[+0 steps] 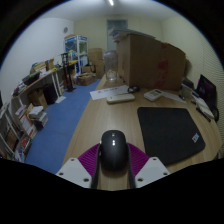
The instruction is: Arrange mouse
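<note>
Black and glossy, the mouse (114,151) sat between the two fingers of the gripper (113,168), its rear end low between the magenta pads (90,156) that flanked it on either side. The pads lay close against its flanks, though whether both truly pressed on it could not be told, and the mouse seemed to rest on the wooden desk (105,118). Just beside it, toward the far side of the desk, lay a dark mouse mat (171,133), flat on the wood and apart from the mouse. Beyond the mat a laptop (208,97) stood open near the desk's edge. Further ahead, a large cardboard box (150,60) stood on the desk; its contents could not be seen from this side. Loose white papers (110,92) and a small pale device (156,94) lay before the box. Across the blue floor (58,122), shelving (30,105) along the wall held books and assorted clutter, too small to name individually.
</note>
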The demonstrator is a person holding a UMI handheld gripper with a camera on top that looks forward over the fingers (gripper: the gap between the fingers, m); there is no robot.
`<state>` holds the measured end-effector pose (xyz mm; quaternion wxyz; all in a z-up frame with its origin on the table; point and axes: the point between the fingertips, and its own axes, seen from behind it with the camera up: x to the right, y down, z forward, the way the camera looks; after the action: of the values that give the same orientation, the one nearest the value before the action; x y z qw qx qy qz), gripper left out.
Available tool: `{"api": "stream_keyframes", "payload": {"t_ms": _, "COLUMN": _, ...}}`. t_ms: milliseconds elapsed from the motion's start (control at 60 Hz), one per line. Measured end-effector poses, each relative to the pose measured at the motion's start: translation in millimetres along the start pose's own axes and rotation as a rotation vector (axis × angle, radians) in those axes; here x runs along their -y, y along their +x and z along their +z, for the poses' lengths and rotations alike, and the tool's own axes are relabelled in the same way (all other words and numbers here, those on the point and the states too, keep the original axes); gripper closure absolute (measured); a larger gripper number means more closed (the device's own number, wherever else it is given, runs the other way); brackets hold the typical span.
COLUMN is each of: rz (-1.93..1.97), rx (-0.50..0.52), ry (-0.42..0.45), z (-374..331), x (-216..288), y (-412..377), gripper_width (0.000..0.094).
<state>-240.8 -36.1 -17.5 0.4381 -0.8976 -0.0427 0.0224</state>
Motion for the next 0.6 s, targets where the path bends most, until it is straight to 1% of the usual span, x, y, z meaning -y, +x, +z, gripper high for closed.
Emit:
{"api": "stream_keyframes", "payload": {"t_ms": 83, "rz": 0.014, "rx": -0.011, "ry": -0.048, "z": -1, "x": -1, "y": 0, "gripper_width": 0.0563}}
{"api": "stream_keyframes", "payload": {"t_ms": 150, "rz": 0.025, "rx": -0.013, "ry": -0.086, "z": -5, "x": 1, "y": 0, "gripper_width": 0.0584}}
{"api": "stream_keyframes", "payload": {"t_ms": 183, "rz": 0.032, "rx": -0.011, "ry": -0.087, "z": -11, "x": 11, "y": -2, "gripper_width": 0.0581}}
{"api": "stream_keyframes", "payload": {"t_ms": 250, "rz": 0.046, "rx": -0.029, "ry": -0.021, "z": -30, "x": 50, "y": 5, "gripper_width": 0.0586}}
{"api": "stream_keyframes", "payload": {"t_ms": 300, "rz": 0.051, "rx": -0.056, "ry": 0.049, "z": -46, "x": 90, "y": 20, "gripper_width": 0.0584}}
{"api": "stream_keyframes", "payload": {"t_ms": 350, "rz": 0.067, "rx": -0.082, "ry": 0.114, "z": -56, "x": 131, "y": 48, "gripper_width": 0.0585}}
{"api": "stream_keyframes", "payload": {"t_ms": 417, "rz": 0.056, "rx": -0.125, "ry": 0.189, "z": -65, "x": 168, "y": 89, "gripper_width": 0.0584}}
{"api": "stream_keyframes", "payload": {"t_ms": 450, "rz": 0.043, "rx": -0.143, "ry": 0.215, "z": -66, "x": 179, "y": 111, "gripper_width": 0.0586}}
{"api": "stream_keyframes", "payload": {"t_ms": 517, "rz": 0.029, "rx": -0.163, "ry": 0.23, "z": -52, "x": 187, "y": 157, "gripper_width": 0.0587}}
{"api": "stream_keyframes", "payload": {"t_ms": 600, "rz": 0.018, "rx": -0.151, "ry": 0.18, "z": -23, "x": 159, "y": 196, "gripper_width": 0.0587}}
